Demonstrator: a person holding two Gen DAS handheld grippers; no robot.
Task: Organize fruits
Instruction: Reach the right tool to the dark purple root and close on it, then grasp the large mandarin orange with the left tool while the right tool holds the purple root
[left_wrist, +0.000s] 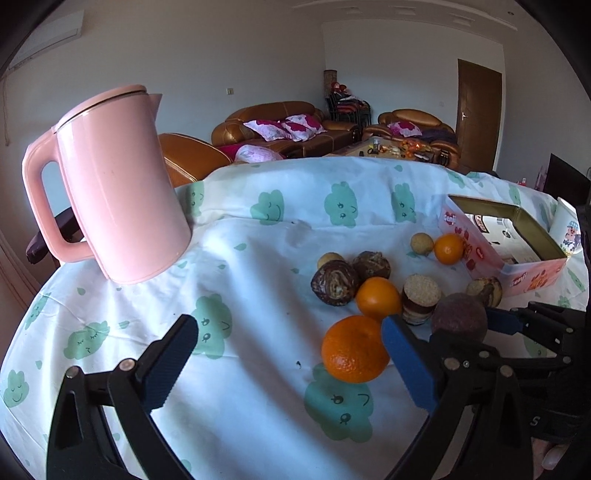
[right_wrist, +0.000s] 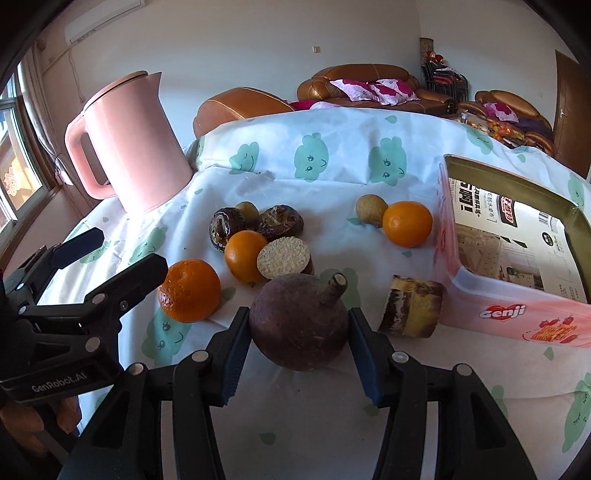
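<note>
A dark purple round fruit (right_wrist: 299, 325) with a short woody stem sits low and central in the right wrist view, pinched between the blue pads of the right gripper (right_wrist: 299, 328), which press against its left and right sides. Whether it rests on the tablecloth (left_wrist: 240, 406) or is just lifted cannot be told.

Just to its left lies a large orange (right_wrist: 190, 290). Behind it a second orange (right_wrist: 244, 255) touches a cut round piece with a pale grainy face (right_wrist: 283, 257), and two dark wrinkled lumps (right_wrist: 251, 223) sit behind those. A third orange (right_wrist: 407, 223) lies well to the right, near the open pink Genji tin (right_wrist: 517, 314), with a cut yellow chunk (right_wrist: 412, 305) beside the tin's front wall.

The left gripper (left_wrist: 291, 365) hovers with its fingers spread wide and empty; its right pad is just beside the large orange (left_wrist: 352, 349).

A pink kettle (left_wrist: 118, 184) stands at the far left.

To carry the fruit well, the squeeze should likely stay gentle, lifting straight up before swinging toward the tin, clear of the yellow chunk.
</note>
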